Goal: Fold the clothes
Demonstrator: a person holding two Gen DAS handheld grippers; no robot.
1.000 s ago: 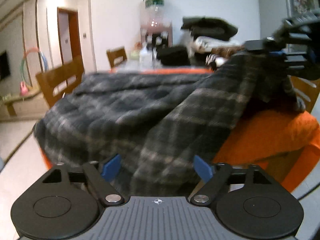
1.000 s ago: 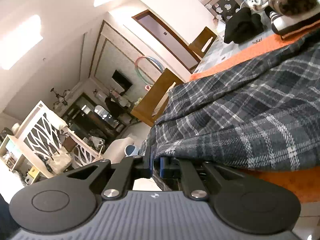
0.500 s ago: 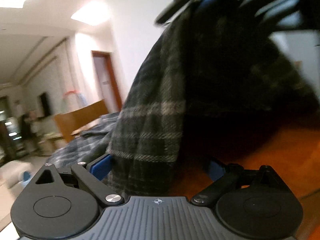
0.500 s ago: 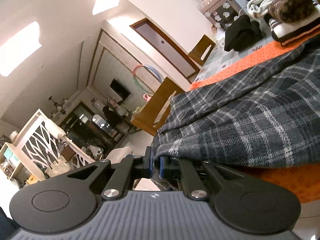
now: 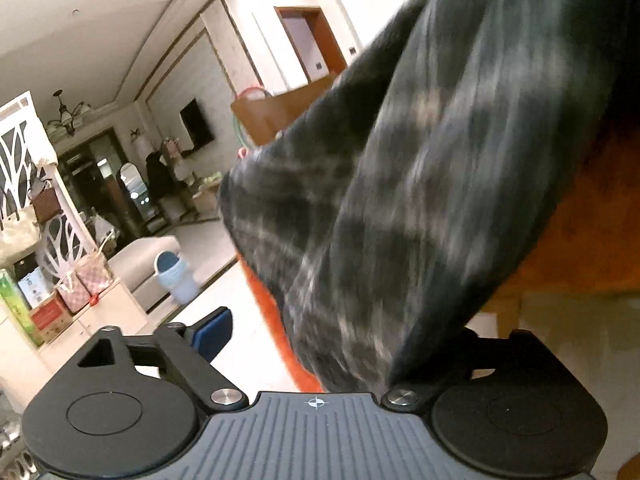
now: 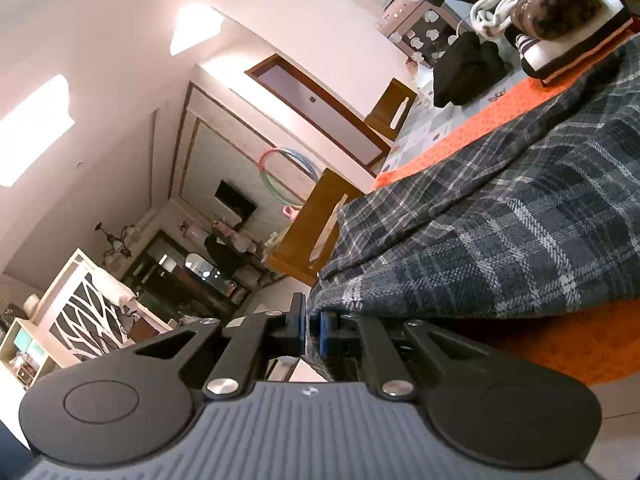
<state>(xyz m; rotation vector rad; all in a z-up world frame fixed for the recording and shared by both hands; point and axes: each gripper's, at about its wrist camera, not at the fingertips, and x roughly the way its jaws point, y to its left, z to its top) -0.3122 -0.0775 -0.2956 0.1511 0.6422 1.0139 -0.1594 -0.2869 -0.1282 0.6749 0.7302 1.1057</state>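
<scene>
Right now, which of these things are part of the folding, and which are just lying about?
In the job: plaid shirt; orange cloth under it; right claw pinching its edge; left claw closing around it.

Lying about: clothes pile, black garment, hoop, chair.

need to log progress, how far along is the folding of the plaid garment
Early. Done: folded clothes stacked at the table's far end. In hand: right gripper pinches the plaid garment edge; left gripper is closing around a hanging fold. Left: the garment lies rumpled on the orange cloth.

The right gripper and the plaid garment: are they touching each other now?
Touching. In the right wrist view, the right gripper is shut on the edge of the plaid garment, with cloth pinched between its blue pads.
</scene>
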